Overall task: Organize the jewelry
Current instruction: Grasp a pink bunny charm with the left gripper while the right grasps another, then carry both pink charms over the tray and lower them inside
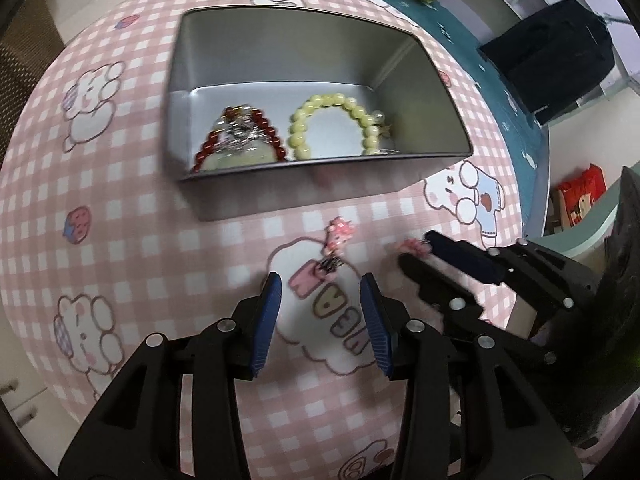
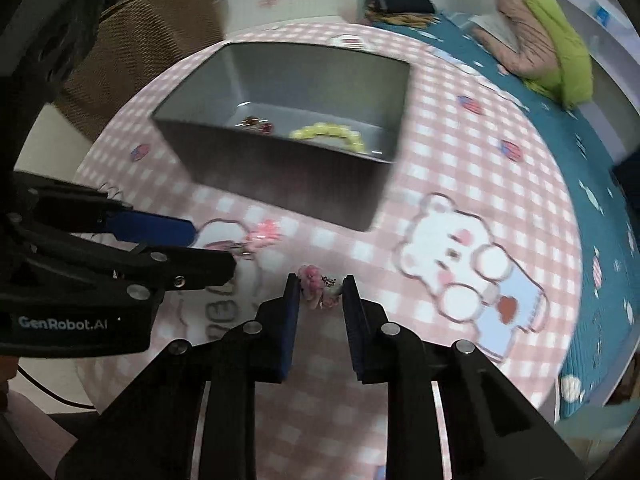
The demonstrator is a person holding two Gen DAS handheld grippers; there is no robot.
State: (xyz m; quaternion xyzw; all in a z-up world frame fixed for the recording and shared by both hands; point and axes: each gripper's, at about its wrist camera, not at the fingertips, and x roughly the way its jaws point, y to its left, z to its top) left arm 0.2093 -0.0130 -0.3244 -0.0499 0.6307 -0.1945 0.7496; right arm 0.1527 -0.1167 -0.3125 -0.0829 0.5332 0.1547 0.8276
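Observation:
A silver metal tin [image 1: 256, 200] stands on the pink checked cloth and holds a red bead bracelet [image 1: 272, 132] and a pale yellow bead bracelet [image 1: 332, 104]. It also shows in the right wrist view [image 2: 280, 184]. A pink charm clip [image 1: 336, 236] lies on the cloth just ahead of my open, empty left gripper [image 1: 320, 284]. A second pink charm clip [image 2: 316, 284] lies between the fingertips of my right gripper [image 2: 320, 284], whose jaws stand around it with a gap. In the left wrist view that clip [image 1: 412, 246] sits at the right gripper's [image 1: 416, 246] tips.
The pink cloth [image 1: 120, 240] with cartoon prints covers a round table. Behind it is a teal bedspread [image 2: 560, 140] with a green and pink bundle [image 2: 556, 40]. A dark bag [image 1: 560, 52] is at the far right. A brown fabric seat [image 2: 140, 40] stands at the left.

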